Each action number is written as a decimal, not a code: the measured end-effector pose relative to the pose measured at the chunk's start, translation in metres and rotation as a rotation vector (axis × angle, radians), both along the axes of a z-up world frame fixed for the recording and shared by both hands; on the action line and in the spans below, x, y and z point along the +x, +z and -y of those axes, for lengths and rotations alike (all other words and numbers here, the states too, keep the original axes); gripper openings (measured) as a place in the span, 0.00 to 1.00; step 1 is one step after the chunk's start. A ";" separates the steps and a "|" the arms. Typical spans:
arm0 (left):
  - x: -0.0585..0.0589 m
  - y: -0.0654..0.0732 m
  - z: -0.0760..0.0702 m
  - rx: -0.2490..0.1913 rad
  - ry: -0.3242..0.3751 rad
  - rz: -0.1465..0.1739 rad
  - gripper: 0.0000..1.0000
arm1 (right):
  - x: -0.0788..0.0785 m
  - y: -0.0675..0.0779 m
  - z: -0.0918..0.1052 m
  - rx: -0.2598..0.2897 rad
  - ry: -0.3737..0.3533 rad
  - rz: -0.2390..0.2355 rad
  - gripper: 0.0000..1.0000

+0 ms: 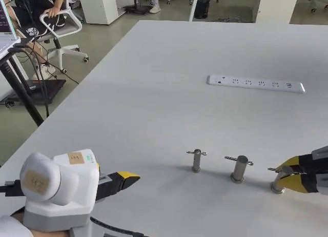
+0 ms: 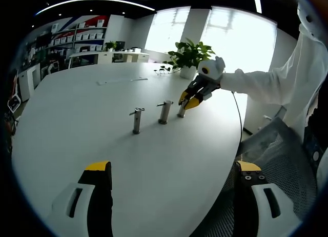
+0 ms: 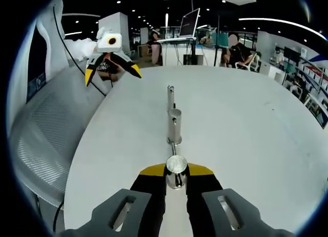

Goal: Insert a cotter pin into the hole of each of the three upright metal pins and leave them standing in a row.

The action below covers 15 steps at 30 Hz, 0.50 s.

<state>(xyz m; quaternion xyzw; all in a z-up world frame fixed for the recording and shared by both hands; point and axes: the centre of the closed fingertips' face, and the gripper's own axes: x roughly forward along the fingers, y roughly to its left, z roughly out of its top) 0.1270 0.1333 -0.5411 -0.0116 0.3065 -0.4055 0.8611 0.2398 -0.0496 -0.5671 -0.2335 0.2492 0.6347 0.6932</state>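
Left gripper (image 1: pixel 125 178), white body with yellow-and-black jaws: nearest item, low at the left over the white table (image 1: pixel 154 103), jaws spread wide, empty.

Right gripper (image 1: pixel 293 174): jaws closed on the rightmost upright grey metal pin (image 1: pixel 278 183), at the right end of the row. A thin cotter pin (image 1: pixel 273 169) juts from its left side.

Middle pin (image 1: pixel 239 169) and left pin (image 1: pixel 197 161): upright, each apparently pinned.

Handling: seat the cotter pin level, along the hole. Release gently, or the pin may topple.
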 end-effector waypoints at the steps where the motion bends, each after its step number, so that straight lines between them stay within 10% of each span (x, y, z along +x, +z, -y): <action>1: -0.001 -0.001 0.000 0.004 -0.002 -0.001 0.99 | 0.000 0.000 0.000 0.002 -0.003 -0.002 0.09; 15: 0.001 0.004 0.000 -0.005 0.006 0.005 0.99 | 0.010 0.028 -0.006 0.125 -0.146 -0.028 0.29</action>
